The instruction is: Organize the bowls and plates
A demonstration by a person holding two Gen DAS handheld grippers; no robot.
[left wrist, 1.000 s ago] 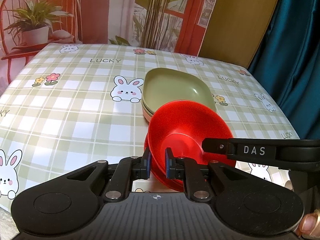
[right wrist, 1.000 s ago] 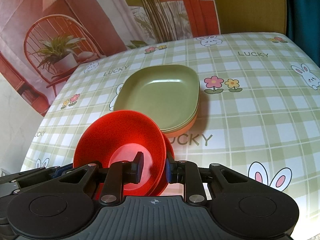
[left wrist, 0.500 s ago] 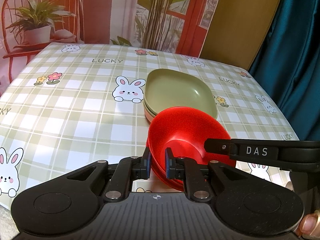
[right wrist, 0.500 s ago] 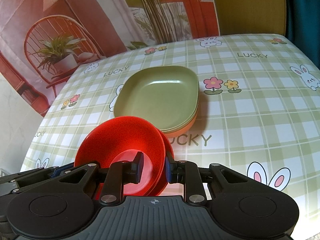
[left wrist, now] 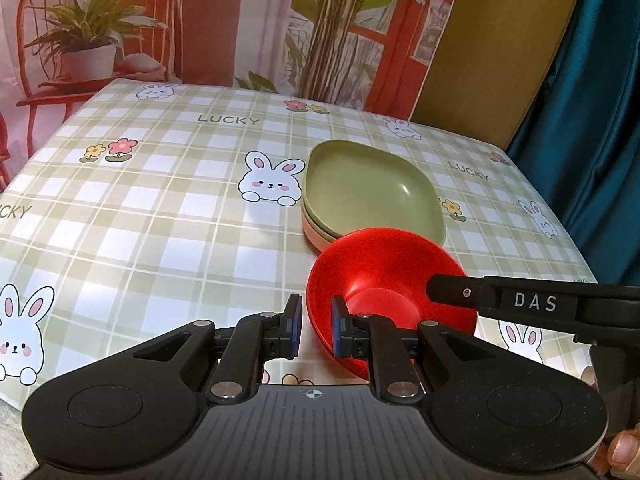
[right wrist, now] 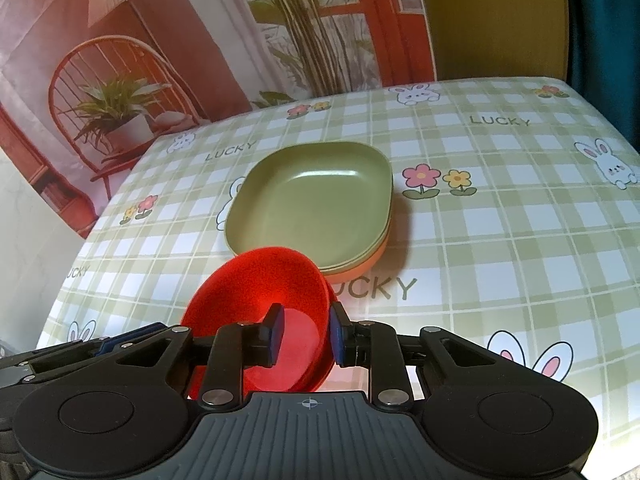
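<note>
- The left gripper [left wrist: 313, 326] has its jaws nearly together, straddling the near left rim of the red bowl [left wrist: 384, 276]; the rim passes between the blue pads, though whether both pads press on it cannot be told from the left wrist view.
- The right gripper [right wrist: 303, 334] has its jaws opening at this moment, with the right rim of the red bowl [right wrist: 260, 280] between them: the left jaw sits inside the bowl with a clear gap to the wall, the right jaw lies close against the outside.
- In the left wrist view one finger of the right gripper reaches in from the right edge, its tip over the bowl's inner wall.
- The red bowl is tilted, and a second red rim shows just under it, so it seems to be nested in another.
- Just behind it, touching or nearly so, lies a stack of plates [right wrist: 316, 204]: two green ones on an orange one.
- All of this rests on the surface [left wrist: 160, 216], covered by a green checked cloth with rabbits and flowers.
- A fingertip [left wrist: 622, 450] shows at the lower right corner.
</note>
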